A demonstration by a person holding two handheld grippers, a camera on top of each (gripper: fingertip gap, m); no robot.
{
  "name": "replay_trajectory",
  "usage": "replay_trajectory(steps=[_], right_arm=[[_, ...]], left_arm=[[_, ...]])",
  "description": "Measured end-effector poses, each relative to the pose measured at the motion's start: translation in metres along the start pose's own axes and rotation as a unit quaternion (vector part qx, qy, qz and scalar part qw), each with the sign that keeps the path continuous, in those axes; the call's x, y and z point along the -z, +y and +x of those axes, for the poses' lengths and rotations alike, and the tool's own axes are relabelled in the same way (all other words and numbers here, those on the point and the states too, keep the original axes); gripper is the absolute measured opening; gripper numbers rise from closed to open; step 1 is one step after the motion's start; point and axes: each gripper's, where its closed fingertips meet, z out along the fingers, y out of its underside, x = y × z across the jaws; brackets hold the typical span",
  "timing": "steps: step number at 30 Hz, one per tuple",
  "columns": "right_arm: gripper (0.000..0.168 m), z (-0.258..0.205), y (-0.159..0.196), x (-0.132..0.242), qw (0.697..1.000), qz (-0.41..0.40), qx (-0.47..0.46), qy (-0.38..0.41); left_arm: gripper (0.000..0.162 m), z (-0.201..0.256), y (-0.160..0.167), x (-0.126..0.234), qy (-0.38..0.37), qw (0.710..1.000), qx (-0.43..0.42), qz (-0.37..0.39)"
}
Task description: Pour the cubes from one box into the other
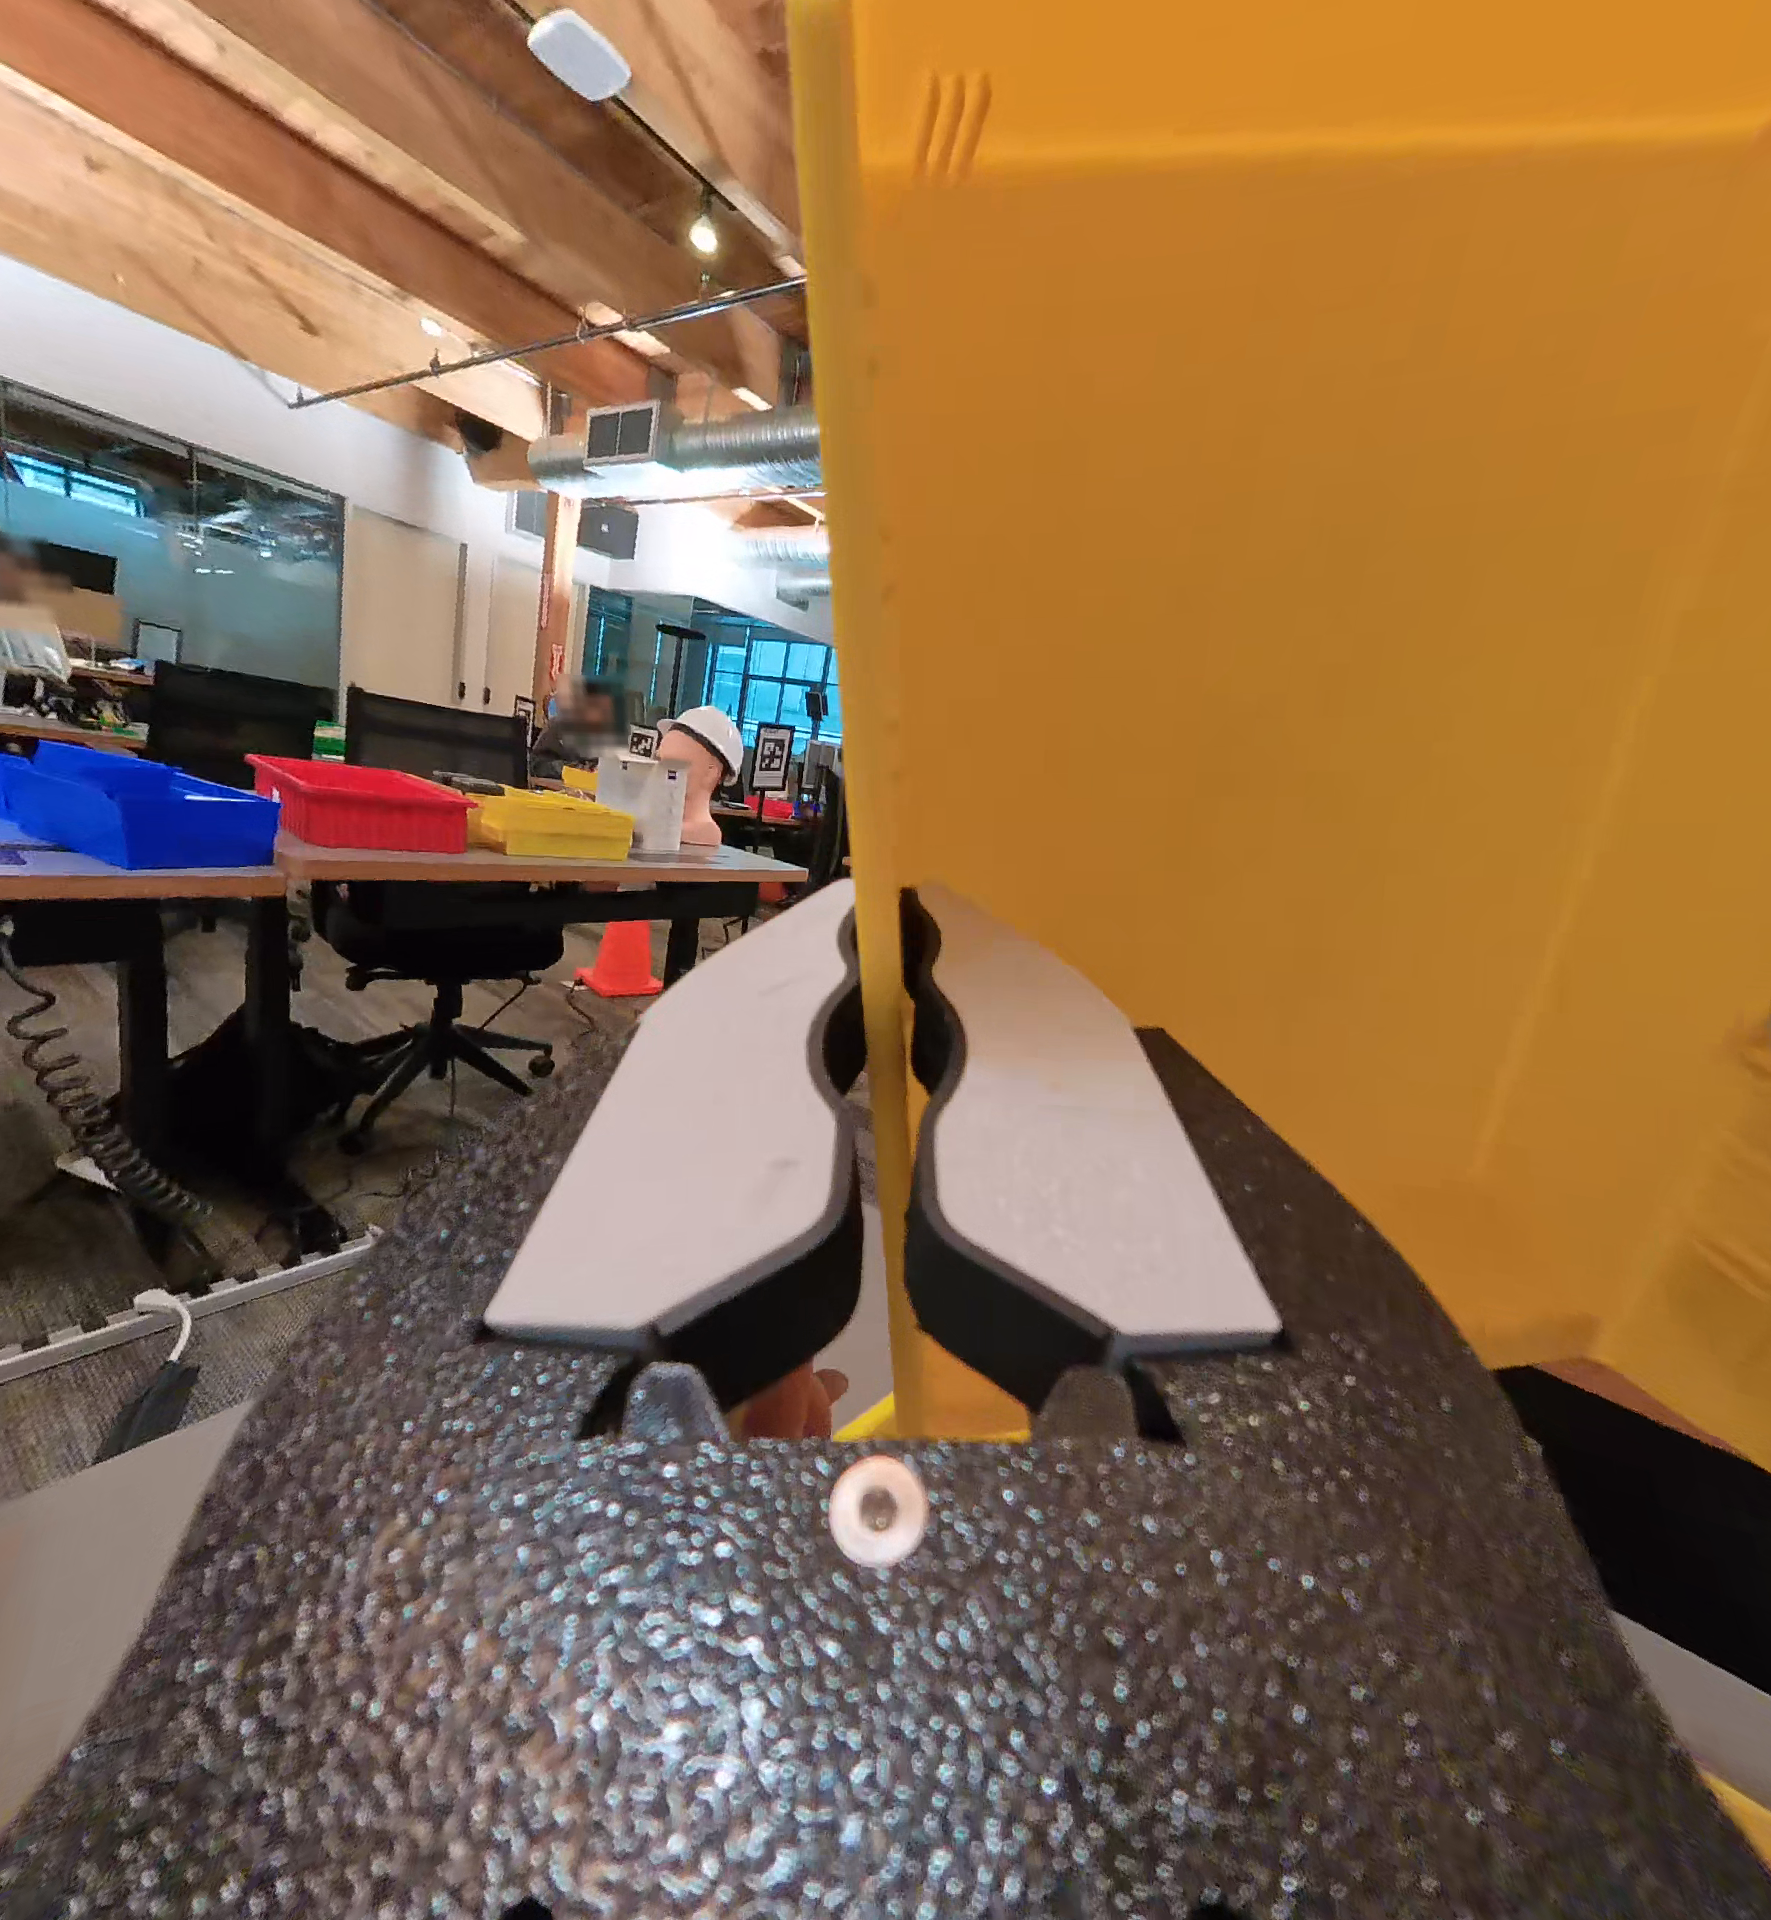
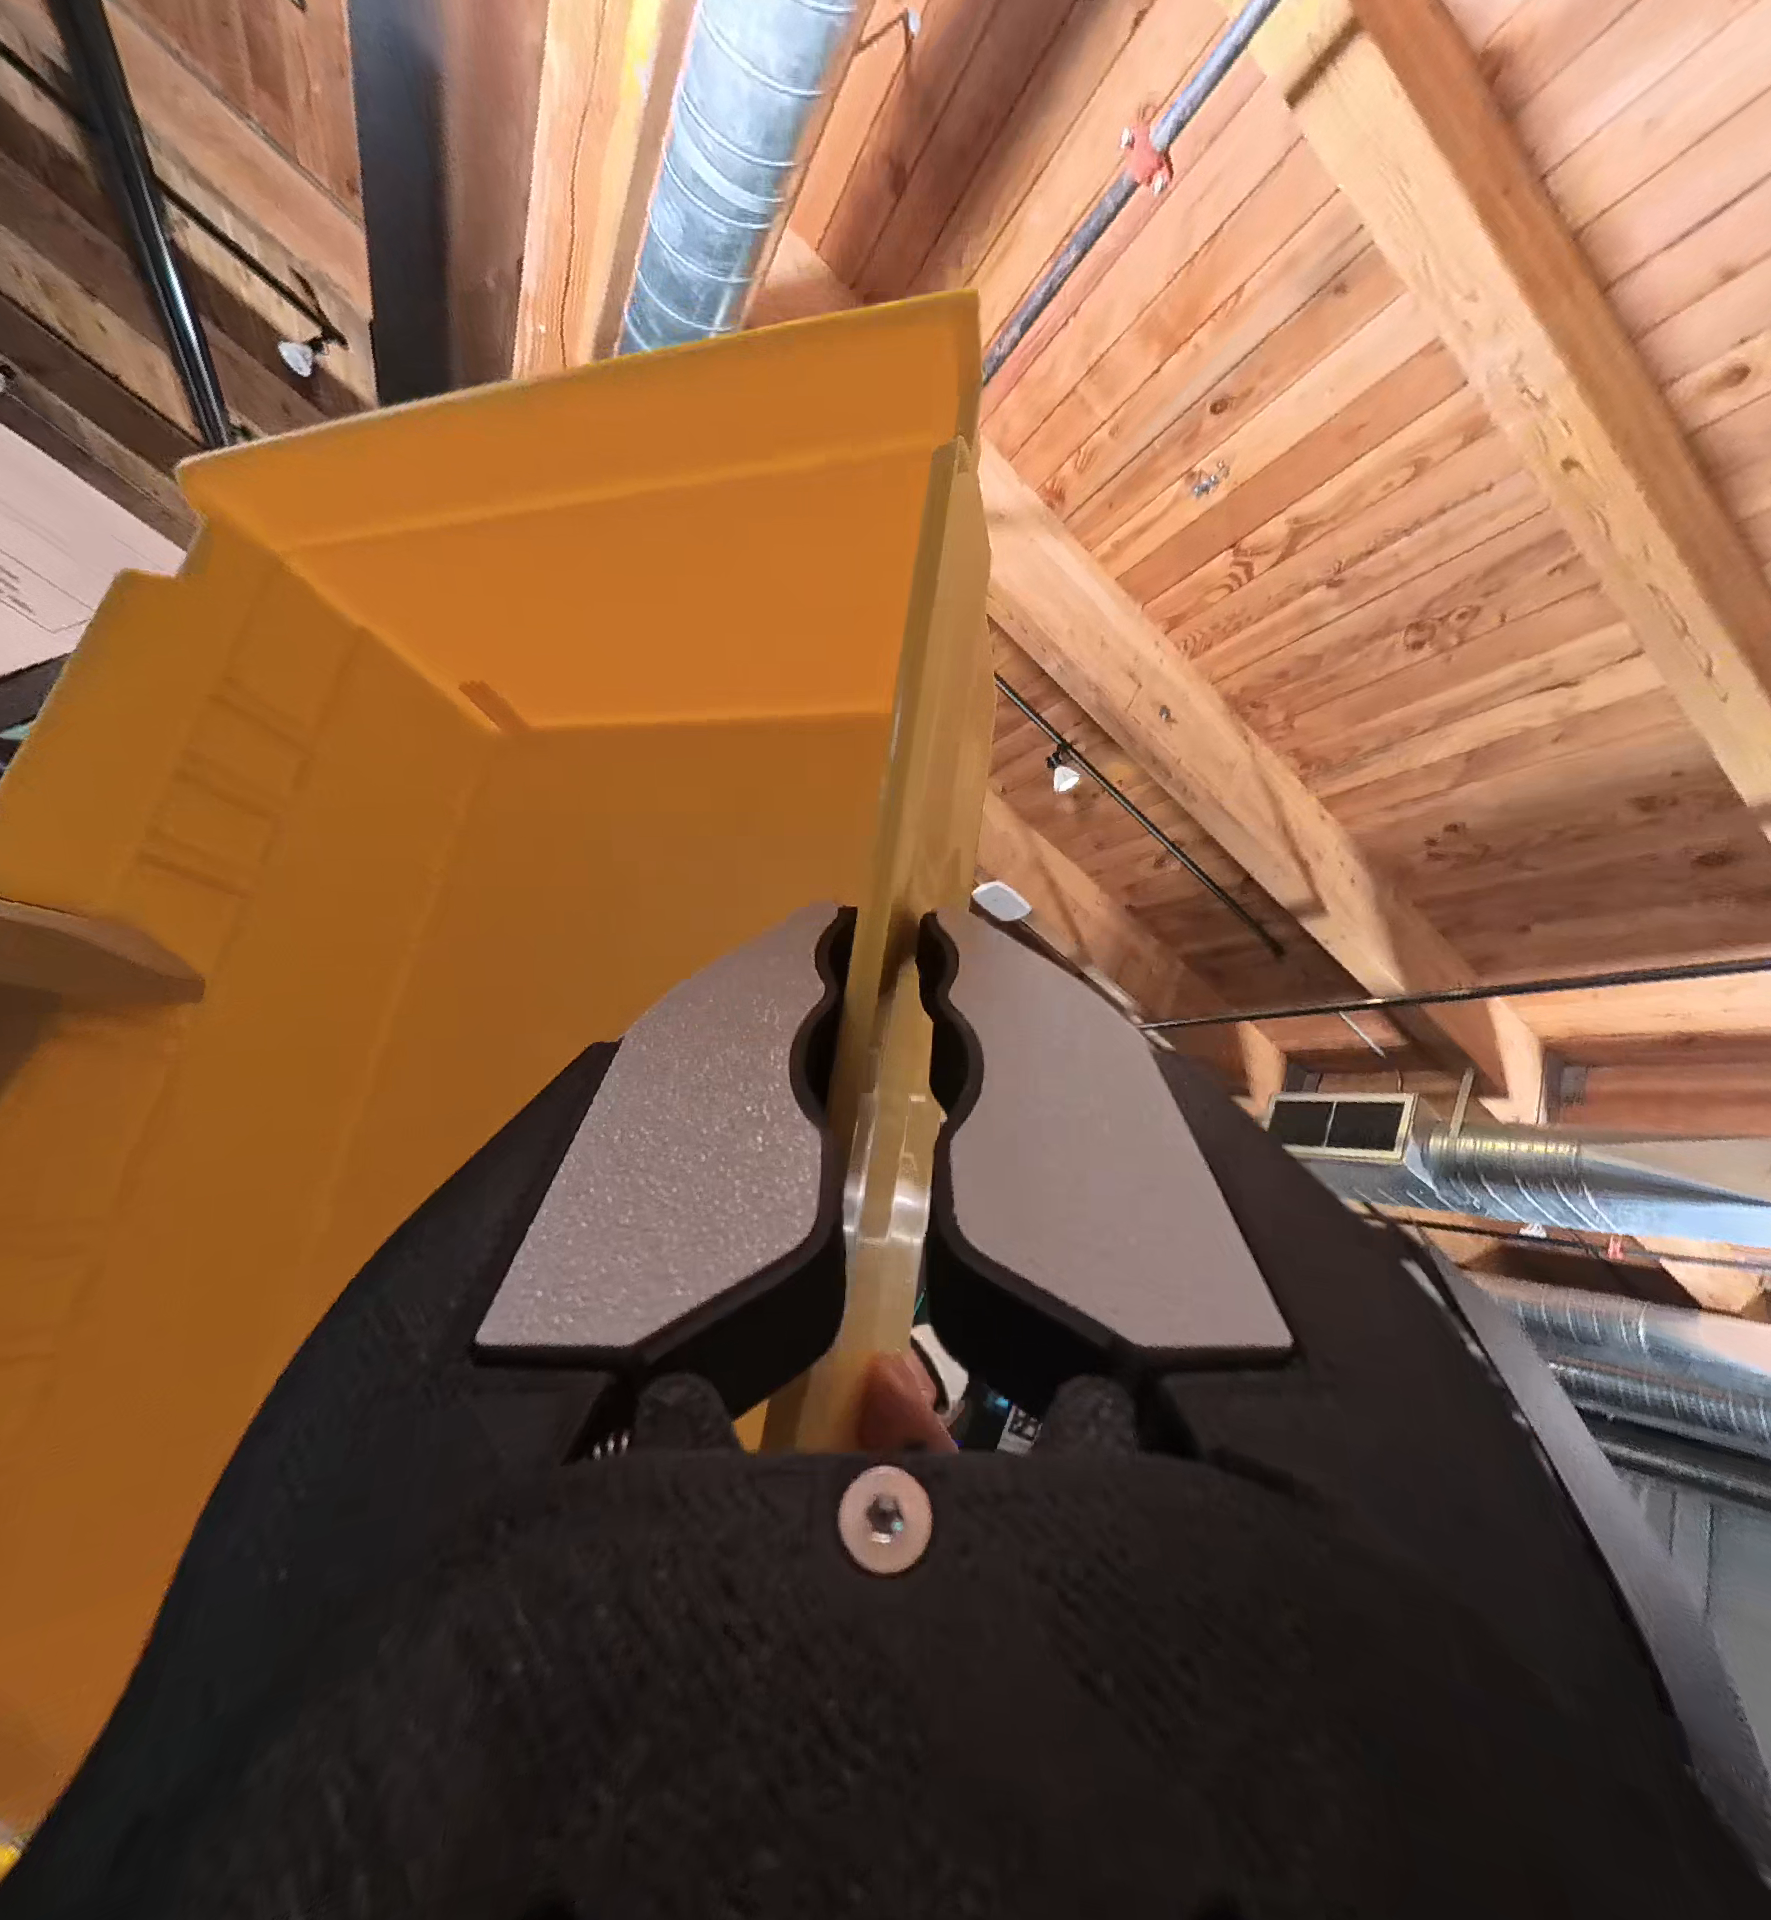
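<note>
Jaws of both grippers are pinched on thin side walls of one yellow box [image 1: 1328, 675]: the left gripper [image 1: 886, 997] clamps one wall edge, the right gripper [image 2: 881, 997] the opposite wall [image 2: 922, 790]. Held aloft and tipped, the box shows its bare interior against the wooden ceiling [image 2: 1380, 520]. Far behind sit blue bins [image 1: 122, 810], a red basket [image 1: 361, 805] and a yellow bin [image 1: 554, 826] on a worktop [image 1: 548, 864].
</note>
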Motion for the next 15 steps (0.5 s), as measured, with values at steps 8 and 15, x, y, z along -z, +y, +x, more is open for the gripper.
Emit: replay_trajectory(steps=[8, 15], right_arm=[[0.012, 0.01, 0.004, 0.005, 0.998, -0.029, -0.05, 0.006], [0.01, 0.001, -0.033, -0.003, 0.99, -0.095, -0.105, 0.002]], left_arm=[[0.004, 0.009, -0.005, 0.007, -0.001, 0.998, -0.045, -0.033], [0.004, 0.007, -0.047, 0.053, -0.044, 0.992, -0.085, -0.08]])
